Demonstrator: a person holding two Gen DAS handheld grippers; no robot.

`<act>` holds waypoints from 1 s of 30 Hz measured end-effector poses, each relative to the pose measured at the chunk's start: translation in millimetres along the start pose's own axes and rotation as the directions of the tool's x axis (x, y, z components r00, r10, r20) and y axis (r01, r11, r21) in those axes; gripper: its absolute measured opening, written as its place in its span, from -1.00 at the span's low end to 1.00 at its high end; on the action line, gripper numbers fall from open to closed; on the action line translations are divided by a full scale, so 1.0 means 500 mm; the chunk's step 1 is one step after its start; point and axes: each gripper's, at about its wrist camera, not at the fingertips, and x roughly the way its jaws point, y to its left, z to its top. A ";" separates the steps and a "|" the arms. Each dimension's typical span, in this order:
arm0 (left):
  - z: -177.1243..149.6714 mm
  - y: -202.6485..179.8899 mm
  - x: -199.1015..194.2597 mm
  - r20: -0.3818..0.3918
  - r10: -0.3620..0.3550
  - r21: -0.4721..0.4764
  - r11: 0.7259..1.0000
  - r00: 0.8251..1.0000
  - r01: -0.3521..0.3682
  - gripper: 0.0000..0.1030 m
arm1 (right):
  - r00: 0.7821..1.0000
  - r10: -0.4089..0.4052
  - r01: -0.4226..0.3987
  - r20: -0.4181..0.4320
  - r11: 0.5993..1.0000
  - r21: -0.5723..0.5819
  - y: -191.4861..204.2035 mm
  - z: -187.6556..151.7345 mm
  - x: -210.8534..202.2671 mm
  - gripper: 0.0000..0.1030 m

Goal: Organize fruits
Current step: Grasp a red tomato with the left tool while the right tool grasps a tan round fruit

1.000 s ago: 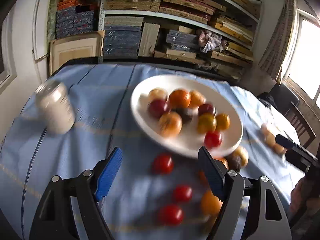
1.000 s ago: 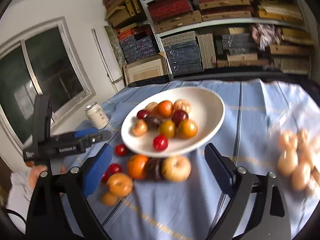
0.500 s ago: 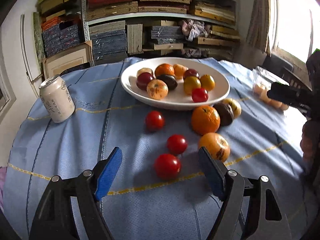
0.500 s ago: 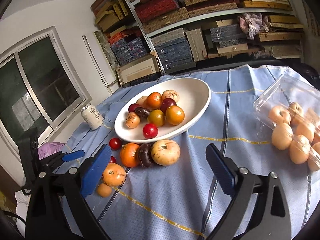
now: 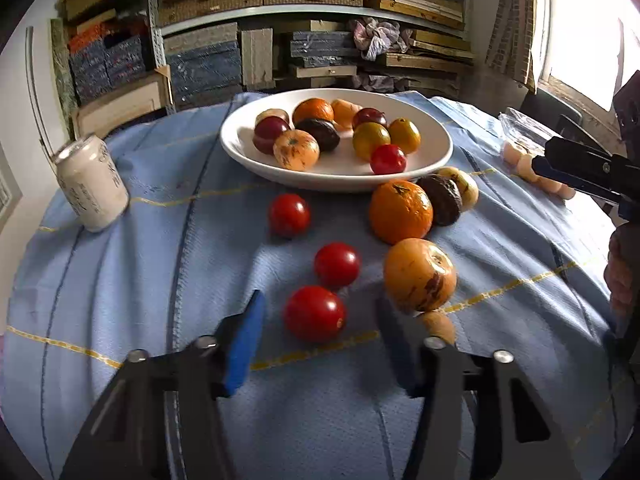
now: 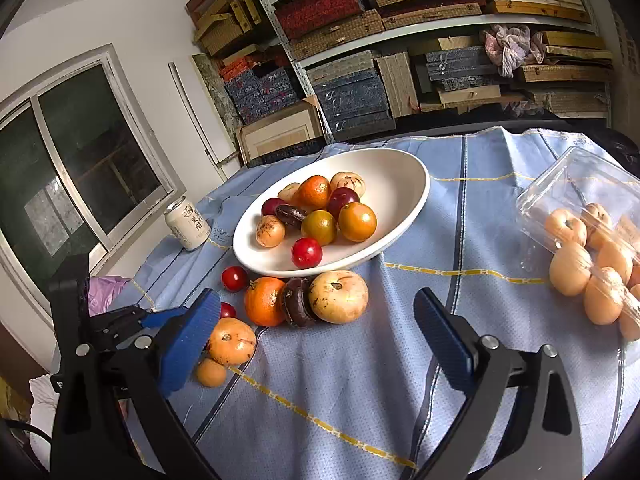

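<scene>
Since the earlier frame my left gripper (image 5: pixel 316 344) has dropped toward the nearest red tomato (image 5: pixel 315 313) on the blue tablecloth (image 5: pixel 120 280); its jaws have just been closing, tomato between them, not yet pinched. Right gripper (image 6: pixel 320 336) hangs open, empty. Risk, I judge: the tomato rolls off-centre and squirts out. Only the right view shows the clear clamshell (image 6: pixel 580 184) fully.
</scene>
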 end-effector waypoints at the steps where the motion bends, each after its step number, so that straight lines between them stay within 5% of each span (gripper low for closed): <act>1: 0.000 -0.001 0.001 -0.002 -0.006 0.000 1.000 1.000 0.006 -0.03 | 1.000 0.001 -0.001 0.001 1.000 0.001 0.000 0.000 0.000 0.85; 6: 0.000 -0.005 0.004 -0.010 -0.017 0.002 1.000 1.000 0.017 -0.06 | 1.000 0.006 -0.006 -0.008 1.000 -0.006 0.004 -0.002 0.004 0.85; 9: 0.001 0.003 0.011 -0.023 -0.022 -0.021 1.000 1.000 0.021 -0.40 | 0.999 0.027 -0.028 -0.035 0.999 -0.034 0.018 -0.007 0.012 0.85; 13: 0.002 0.035 0.007 -0.014 0.021 -0.077 0.997 1.000 -0.022 -0.40 | 0.989 0.094 -0.109 -0.114 0.986 -0.130 0.071 -0.029 0.028 0.84; 20: 0.007 0.049 0.009 -0.017 0.021 -0.103 0.994 1.000 -0.022 -0.40 | 0.950 0.096 -0.197 -0.296 0.922 -0.334 0.194 -0.112 0.070 0.11; 30: 0.006 0.051 0.012 -0.021 0.008 -0.109 0.994 1.000 -0.010 -0.39 | 0.937 0.029 -0.148 -0.347 0.935 -0.322 0.230 -0.130 0.147 -0.23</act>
